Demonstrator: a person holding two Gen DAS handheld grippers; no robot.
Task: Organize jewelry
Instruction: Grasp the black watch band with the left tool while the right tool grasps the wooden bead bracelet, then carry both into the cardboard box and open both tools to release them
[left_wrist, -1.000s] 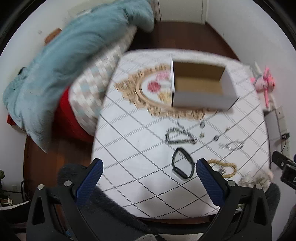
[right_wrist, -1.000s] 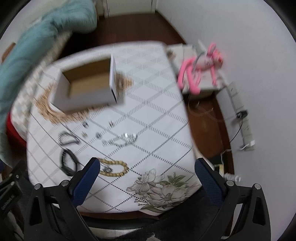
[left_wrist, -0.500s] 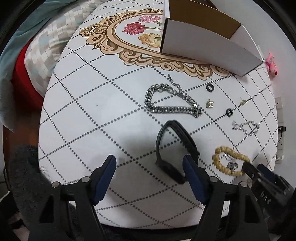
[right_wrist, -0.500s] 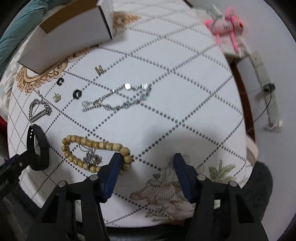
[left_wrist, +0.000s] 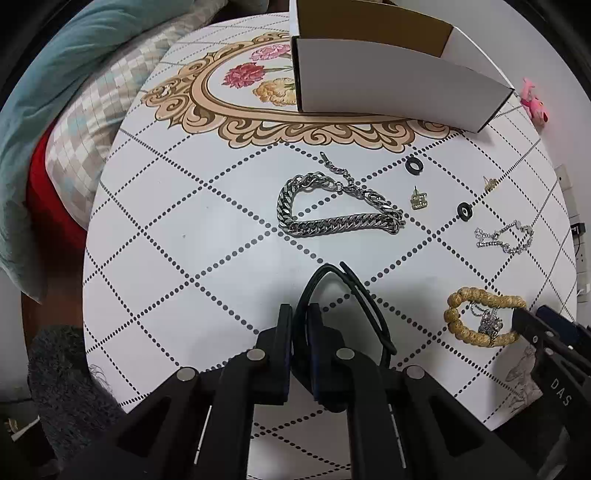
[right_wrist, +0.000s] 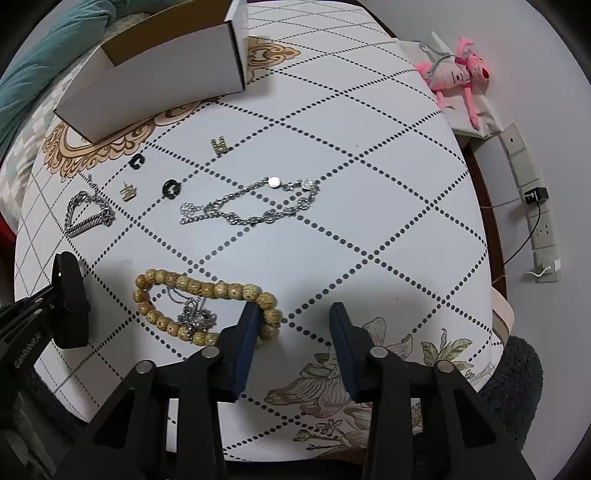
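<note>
My left gripper (left_wrist: 300, 314) is shut on the near loop of a black band bracelet (left_wrist: 364, 295) that lies on the white table. A thick silver chain (left_wrist: 332, 210), black rings (left_wrist: 413, 165), gold earrings (left_wrist: 418, 199) and a thin silver bracelet (right_wrist: 255, 206) lie beyond. My right gripper (right_wrist: 295, 314) is open; its left finger touches the right end of a wooden bead bracelet (right_wrist: 207, 288) with a small silver chain (right_wrist: 194, 314) inside its loop. An open white cardboard box (left_wrist: 388, 74) stands at the far side.
The round table (right_wrist: 369, 166) has a dotted diamond pattern. A teal blanket and checked pillow (left_wrist: 92, 110) lie to the left. A pink plush toy (right_wrist: 456, 77) and a power strip (right_wrist: 532, 206) are to the right, off the table.
Both grippers came down to the table. The left one closed on the black band. The right one narrowed and reached the bead bracelet's end.
</note>
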